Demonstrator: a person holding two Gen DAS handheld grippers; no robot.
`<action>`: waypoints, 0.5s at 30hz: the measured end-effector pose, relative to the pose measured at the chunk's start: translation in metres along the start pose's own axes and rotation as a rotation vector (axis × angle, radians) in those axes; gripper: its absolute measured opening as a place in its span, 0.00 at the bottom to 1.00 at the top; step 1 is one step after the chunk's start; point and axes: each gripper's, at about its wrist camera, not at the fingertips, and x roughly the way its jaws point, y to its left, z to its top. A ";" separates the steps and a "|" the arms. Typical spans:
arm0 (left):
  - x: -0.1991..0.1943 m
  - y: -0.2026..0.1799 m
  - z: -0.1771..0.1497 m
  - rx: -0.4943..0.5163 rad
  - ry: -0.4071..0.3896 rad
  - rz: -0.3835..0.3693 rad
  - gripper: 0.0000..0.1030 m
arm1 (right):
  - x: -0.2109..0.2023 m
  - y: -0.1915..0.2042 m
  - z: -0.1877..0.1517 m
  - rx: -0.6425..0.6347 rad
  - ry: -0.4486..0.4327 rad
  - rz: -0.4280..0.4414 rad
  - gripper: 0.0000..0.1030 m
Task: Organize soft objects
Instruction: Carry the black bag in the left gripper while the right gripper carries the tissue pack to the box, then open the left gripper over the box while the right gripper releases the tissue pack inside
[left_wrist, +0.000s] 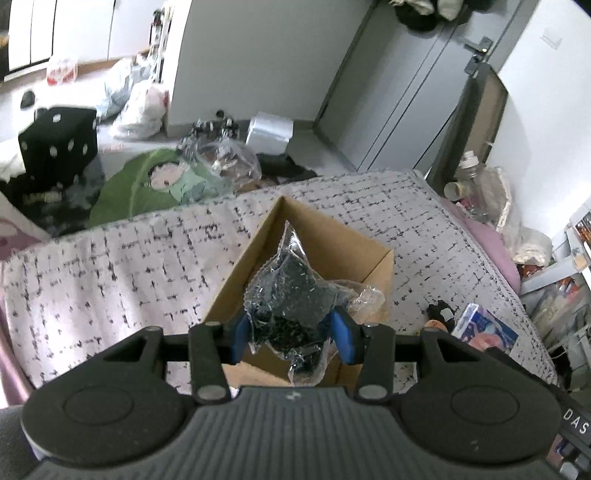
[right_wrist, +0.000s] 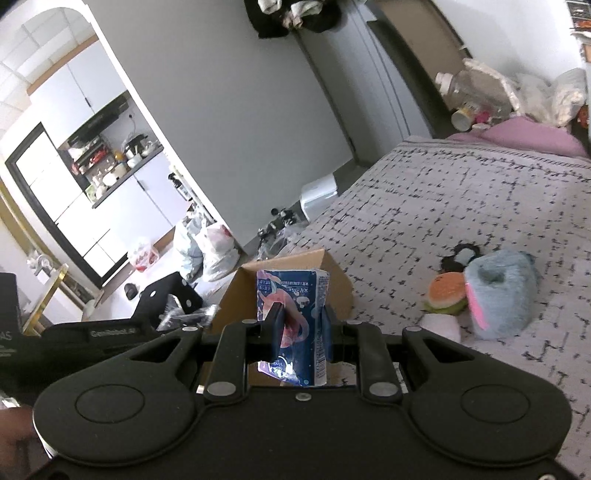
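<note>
My left gripper (left_wrist: 291, 328) is shut on a dark soft item in a clear plastic bag (left_wrist: 291, 295) and holds it over the open cardboard box (left_wrist: 373, 269) on the bed. My right gripper (right_wrist: 301, 323) is shut on a blue tissue pack (right_wrist: 295, 295) and holds it in front of the same box (right_wrist: 336, 280). The pack also shows in the left wrist view (left_wrist: 484, 326). A blue plush toy (right_wrist: 502, 295), a burger plush (right_wrist: 445, 291) and a small black and white plush (right_wrist: 461, 256) lie on the bed to the right.
The bed has a white blanket with black flecks (left_wrist: 110, 273). Beyond its edge the floor holds a black dice cushion (left_wrist: 59, 144), a green plush (left_wrist: 147, 184), plastic bags (left_wrist: 140, 107) and a white roll (left_wrist: 269, 129). A bottle and cups (right_wrist: 465, 96) stand at the bed head.
</note>
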 end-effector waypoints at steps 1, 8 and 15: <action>0.003 0.003 0.002 -0.010 0.007 -0.001 0.45 | 0.004 0.002 0.000 0.000 0.006 0.003 0.20; 0.022 0.017 0.004 -0.029 0.044 0.022 0.45 | 0.032 0.017 -0.003 -0.004 0.043 0.028 0.20; 0.033 0.024 0.007 -0.059 0.105 0.038 0.54 | 0.049 0.024 -0.008 -0.016 0.085 0.037 0.21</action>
